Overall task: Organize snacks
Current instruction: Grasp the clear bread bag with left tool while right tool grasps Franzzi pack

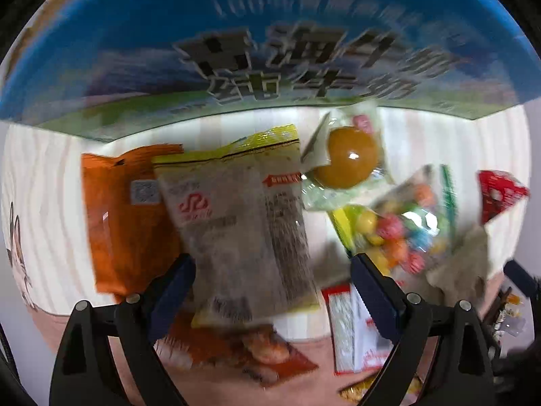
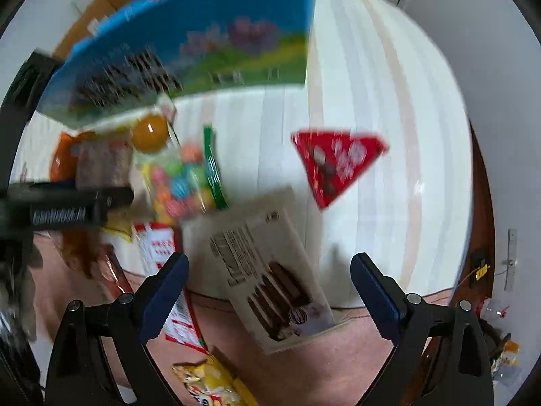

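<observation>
Snack packets lie on a white table (image 1: 422, 135). In the left wrist view my left gripper (image 1: 272, 270) is open over a grey-and-yellow packet (image 1: 236, 216) that lies on an orange packet (image 1: 121, 216). Beyond are a round yellow snack in clear wrap (image 1: 348, 159) and a bag of coloured candies (image 1: 405, 223). In the right wrist view my right gripper (image 2: 270, 270) is open above a beige box with chocolate sticks (image 2: 270, 277). A red triangular packet (image 2: 338, 162) lies ahead to the right. The candy bag (image 2: 182, 179) is left of it.
A big blue-and-green carton (image 1: 270, 44) stands at the back of the table; it also shows in the right wrist view (image 2: 189, 50). A red-and-white packet (image 1: 348, 328) and a yellow packet (image 2: 209, 382) lie near the front edge. The left gripper shows at the left of the right wrist view (image 2: 67, 203).
</observation>
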The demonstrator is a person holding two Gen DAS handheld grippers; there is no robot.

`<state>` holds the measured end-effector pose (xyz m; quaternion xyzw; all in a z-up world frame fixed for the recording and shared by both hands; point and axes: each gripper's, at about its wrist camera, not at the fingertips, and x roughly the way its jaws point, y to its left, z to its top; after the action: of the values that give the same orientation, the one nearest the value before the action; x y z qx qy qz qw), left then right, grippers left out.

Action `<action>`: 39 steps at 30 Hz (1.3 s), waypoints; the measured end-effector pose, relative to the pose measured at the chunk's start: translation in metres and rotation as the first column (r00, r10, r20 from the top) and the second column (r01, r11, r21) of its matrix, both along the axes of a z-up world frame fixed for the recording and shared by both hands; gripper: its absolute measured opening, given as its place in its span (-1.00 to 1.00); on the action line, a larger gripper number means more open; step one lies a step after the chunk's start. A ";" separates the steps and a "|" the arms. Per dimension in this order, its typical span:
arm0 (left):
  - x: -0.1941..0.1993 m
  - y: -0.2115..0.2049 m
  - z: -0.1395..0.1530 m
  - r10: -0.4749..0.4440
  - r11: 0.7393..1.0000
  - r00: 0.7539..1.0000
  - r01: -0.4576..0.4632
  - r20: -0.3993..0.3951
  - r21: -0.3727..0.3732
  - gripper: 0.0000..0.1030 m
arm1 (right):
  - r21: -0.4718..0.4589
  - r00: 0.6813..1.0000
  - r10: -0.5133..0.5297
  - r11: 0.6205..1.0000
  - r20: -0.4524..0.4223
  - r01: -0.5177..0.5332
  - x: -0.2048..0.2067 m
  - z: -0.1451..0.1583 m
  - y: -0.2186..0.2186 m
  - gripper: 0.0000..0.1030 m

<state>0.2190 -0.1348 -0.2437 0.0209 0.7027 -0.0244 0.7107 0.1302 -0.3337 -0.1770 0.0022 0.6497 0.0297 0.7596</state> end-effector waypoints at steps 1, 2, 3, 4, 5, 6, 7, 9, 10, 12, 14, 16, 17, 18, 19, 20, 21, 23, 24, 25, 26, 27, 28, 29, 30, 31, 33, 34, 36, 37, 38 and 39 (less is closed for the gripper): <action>0.002 0.000 -0.004 0.002 1.000 1.000 -0.002 0.003 0.012 0.71 | -0.006 1.000 0.006 1.000 -0.016 -0.006 -0.001 -0.007 0.000 0.91; 0.004 0.002 -0.009 0.006 0.999 1.000 -0.006 0.010 0.035 0.39 | -0.014 1.000 0.012 1.000 -0.027 -0.012 -0.003 -0.013 0.000 0.91; 0.004 0.005 -0.012 0.013 0.999 1.000 -0.014 0.014 0.045 0.20 | -0.020 0.999 0.019 1.000 -0.041 -0.020 -0.006 -0.021 0.000 0.83; 0.004 0.008 -0.014 0.021 0.999 1.000 -0.022 0.020 0.034 0.19 | -0.020 0.999 0.017 1.000 -0.050 -0.018 -0.008 -0.025 -0.001 0.72; 0.001 0.011 -0.013 0.025 0.999 0.999 -0.026 0.029 0.026 0.14 | -0.008 0.998 0.009 1.000 -0.057 -0.010 -0.010 -0.028 -0.003 0.44; -0.003 0.014 -0.012 0.025 0.999 0.999 -0.026 0.036 0.032 0.07 | 0.003 0.998 -0.011 1.000 -0.061 0.011 -0.014 -0.031 -0.007 0.41; -0.008 0.016 -0.011 0.025 0.999 0.999 -0.026 0.039 0.030 0.03 | 0.006 0.998 -0.038 0.999 -0.054 0.038 -0.018 -0.032 -0.011 0.39; -0.025 0.022 -0.009 0.037 0.999 0.999 -0.037 0.032 0.010 -0.01 | 0.024 0.995 -0.085 0.996 -0.048 0.086 -0.026 -0.032 -0.017 0.35; -0.034 0.024 -0.008 0.042 0.999 0.999 -0.042 0.028 -0.001 -0.01 | 0.045 0.991 -0.119 0.992 -0.058 0.122 -0.031 -0.032 -0.023 0.34; -0.053 0.028 -0.009 0.048 0.999 0.999 -0.048 0.015 -0.021 -0.01 | 0.130 0.979 -0.174 0.974 -0.102 0.187 -0.042 -0.036 -0.033 0.34; -0.069 0.032 -0.011 0.064 0.996 0.998 -0.064 -0.009 -0.056 -0.01 | 0.202 0.970 -0.190 0.955 -0.151 0.218 -0.050 -0.046 -0.038 0.37; -0.077 0.037 -0.019 0.084 0.993 0.996 -0.086 -0.030 -0.082 0.00 | 0.223 0.966 -0.187 0.948 -0.178 0.225 -0.055 -0.050 -0.039 0.39; -0.077 0.039 -0.023 0.090 0.991 0.995 -0.093 -0.041 -0.092 0.01 | 0.221 0.968 -0.182 0.950 -0.174 0.219 -0.056 -0.050 -0.039 0.41; -0.077 0.041 -0.028 0.097 0.990 0.994 -0.101 -0.050 -0.099 0.01 | 0.217 0.969 -0.182 0.952 -0.169 0.216 -0.056 -0.049 -0.039 0.41; -0.076 0.044 -0.032 0.102 0.989 0.994 -0.107 -0.048 -0.106 0.01 | 0.209 0.970 -0.180 0.955 -0.164 0.212 -0.056 -0.050 -0.038 0.41; -0.074 0.045 -0.034 0.105 0.988 0.993 -0.110 -0.045 -0.109 0.01 | 0.196 0.973 -0.172 0.960 -0.156 0.201 -0.055 -0.052 -0.035 0.41; -0.072 0.047 -0.035 0.110 0.987 0.993 -0.114 -0.043 -0.112 0.01 | 0.186 0.975 -0.165 0.964 -0.149 0.192 -0.051 -0.058 -0.027 0.41; -0.069 0.050 -0.033 0.109 0.988 0.993 -0.112 -0.035 -0.108 0.01 | 0.152 0.980 -0.151 0.974 -0.128 0.170 -0.052 -0.059 -0.016 0.35; -0.074 0.051 -0.032 0.106 0.989 0.994 -0.107 -0.021 -0.104 -0.02 | 0.130 0.982 -0.153 0.977 -0.111 0.167 -0.053 -0.056 -0.010 0.31; -0.078 0.049 -0.029 0.097 0.991 0.995 -0.097 -0.006 -0.096 -0.05 | 0.121 0.983 -0.154 0.979 -0.097 0.165 -0.056 -0.056 -0.008 0.30; -0.091 0.039 -0.025 0.090 0.992 0.996 -0.089 0.005 -0.089 -0.11 | 0.121 0.983 -0.159 0.978 -0.089 0.169 -0.060 -0.054 -0.008 0.28; -0.094 0.038 -0.021 0.086 0.993 0.996 -0.084 0.016 -0.087 -0.14 | 0.126 0.983 -0.167 0.976 -0.081 0.177 -0.063 -0.051 -0.007 0.27; -0.097 0.038 -0.017 0.084 0.993 0.996 -0.082 0.024 -0.089 -0.14 | 0.140 0.980 -0.181 0.972 -0.077 0.190 -0.067 -0.048 -0.009 0.27; -0.099 0.038 -0.013 0.085 0.992 0.996 -0.082 0.032 -0.093 -0.14 | 0.162 0.978 -0.195 0.965 -0.078 0.206 -0.071 -0.044 -0.011 0.26; -0.104 0.043 -0.004 0.087 0.991 0.995 -0.083 0.043 -0.102 -0.14 | 0.178 0.976 -0.204 0.960 -0.082 0.215 -0.074 -0.041 -0.012 0.26; -0.106 0.043 0.000 0.086 0.991 0.995 -0.080 0.050 -0.108 -0.15 | 0.207 0.973 -0.217 0.951 -0.082 0.229 -0.079 -0.036 -0.014 0.26; -0.114 0.040 0.014 0.088 0.990 0.994 -0.080 0.069 -0.118 -0.15 | 0.243 0.971 -0.226 0.940 -0.078 0.239 -0.082 -0.025 -0.017 0.26; -0.116 0.041 0.023 0.090 0.988 0.993 -0.079 0.083 -0.132 -0.15 | 0.271 0.971 -0.228 0.933 -0.070 0.239 -0.085 -0.015 -0.016 0.26; -0.120 0.042 0.044 0.096 0.984 0.990 -0.078 0.108 -0.162 -0.15 | 0.309 0.973 -0.226 0.922 -0.055 0.232 -0.080 -0.003 -0.018 0.26; -0.120 0.041 0.054 0.098 0.981 0.988 -0.076 0.119 -0.180 -0.15 | 0.337 0.974 -0.223 0.915 -0.039 0.223 -0.081 0.010 -0.015 0.26; -0.120 0.041 0.066 0.099 0.977 0.986 -0.071 0.135 -0.199 -0.15 | 0.352 0.975 -0.220 0.911 -0.030 0.216 -0.077 0.020 -0.017 0.26; -0.119 0.042 0.082 0.103 0.973 0.982 -0.067 0.156 -0.221 -0.15 | 0.372 0.976 -0.216 0.905 -0.018 0.207 -0.073 0.030 -0.015 0.26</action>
<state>0.1001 -0.0930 -0.1619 -0.0841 0.6343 -0.0678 0.7655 0.0574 -0.3490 -0.1470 0.2160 0.6192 0.0696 0.7517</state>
